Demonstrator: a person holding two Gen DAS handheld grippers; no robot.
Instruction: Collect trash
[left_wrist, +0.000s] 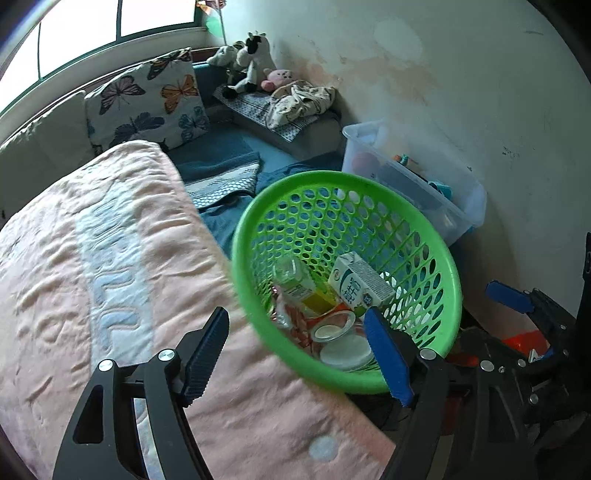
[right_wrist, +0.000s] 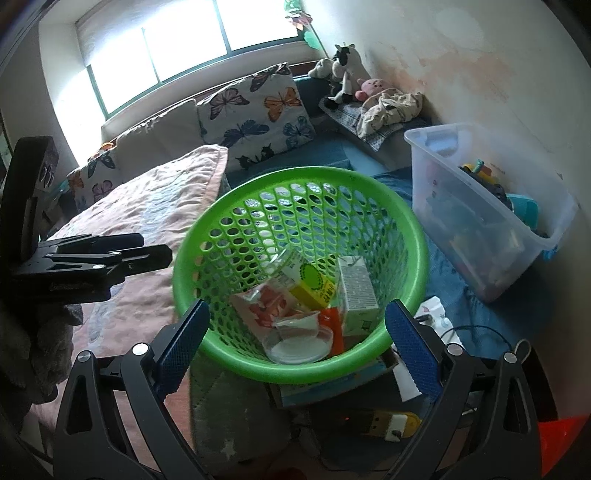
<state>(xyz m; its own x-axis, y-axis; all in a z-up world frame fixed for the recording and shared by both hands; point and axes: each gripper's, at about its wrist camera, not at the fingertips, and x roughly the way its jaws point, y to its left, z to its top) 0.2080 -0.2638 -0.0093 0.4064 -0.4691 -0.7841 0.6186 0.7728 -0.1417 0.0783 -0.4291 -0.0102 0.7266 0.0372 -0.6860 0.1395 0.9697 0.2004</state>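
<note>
Bed cover: pink quilted fabric with a pale blue and white band, puckered and wrinkled; fills the left of the left wrist view.
Butterfly cushion: square, white cloth printed with orange, blue and grey butterflies; leans upright against the pale sofa back under the window.
Storage bin: clear rectangular plastic tub, frosted walls, mixed toys inside (too jumbled to name); stands by the stained wall, near the basket.
Basket: round bright green plastic, walls pierced with rows of round holes, smooth rolled rim; sits between bed cover and storage bin and holds the collected trash.
Left gripper: black arms, ribbed blue pads; jaws apart with nothing between the pads, left finger over the bed cover, right finger in front of the basket's near rim.
Right gripper: same build; jaws wide apart on either side of the basket's near rim, not pressing it as far as can be seen, nothing gripped.
Milk carton: white and green cardboard box, printed panel; lies inside the basket on the right.
Bottle: clear plastic, yellow-green label; lies tilted in the basket beside the carton.
Cup: clear round plastic, white lid; at the basket bottom, near rim.
Wrapper: crinkled clear film with red print, beside the cup.
Stuffed cow: black and white plush, seated in the far corner.
</note>
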